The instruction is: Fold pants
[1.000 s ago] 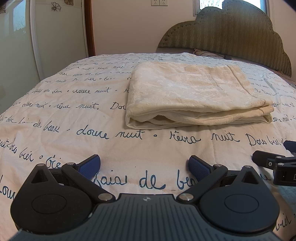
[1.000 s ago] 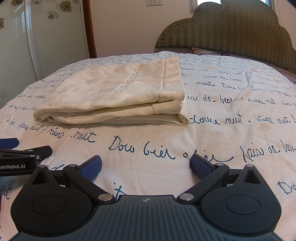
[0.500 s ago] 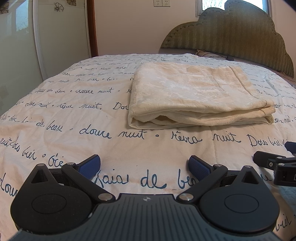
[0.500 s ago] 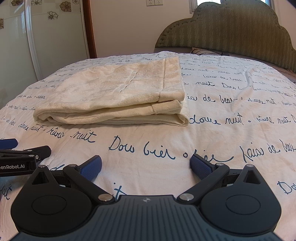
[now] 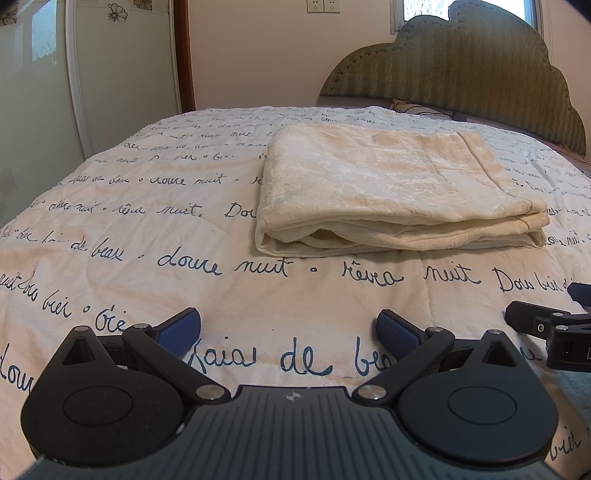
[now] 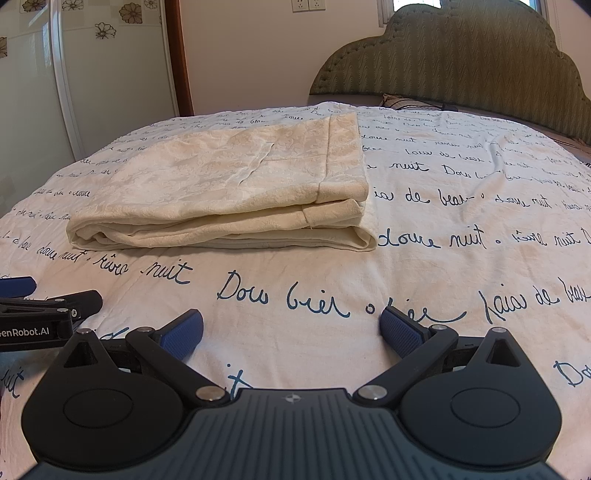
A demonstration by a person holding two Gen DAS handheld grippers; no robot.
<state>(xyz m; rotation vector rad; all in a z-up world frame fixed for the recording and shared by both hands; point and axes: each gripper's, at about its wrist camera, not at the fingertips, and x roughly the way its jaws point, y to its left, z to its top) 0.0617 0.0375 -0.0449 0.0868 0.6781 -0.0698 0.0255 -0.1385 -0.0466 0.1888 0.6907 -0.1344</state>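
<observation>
On the bed [image 5: 155, 258], mid-mattress, the pants [image 5: 388, 192] lie folded into a flat cream stack of several layers, resting on the white quilt printed with blue cursive script. In the right wrist view the same stack [image 6: 229, 192] sits left of centre, hem band on its right end, layered edges facing the camera.

Left gripper [image 5: 289, 332]: jaws spread wide, nothing between them, blue pads over bare quilt well short of the pants. No contact with the fabric.

Right gripper [image 6: 291, 330]: same story, jaws wide apart and empty, above the quilt lettering, near side of the stack, apart from it.

Each gripper shows at the edge of the other's view: the right one at the right edge of the left camera [image 5: 550, 328], the left one at the left edge of the right camera [image 6: 48, 314]. They sit side by side, level.

Green padded headboard [image 6: 450, 62] behind the bed, white floral-panel wardrobe [image 6: 92, 74] at left, wall sockets [image 5: 324, 5] above.
</observation>
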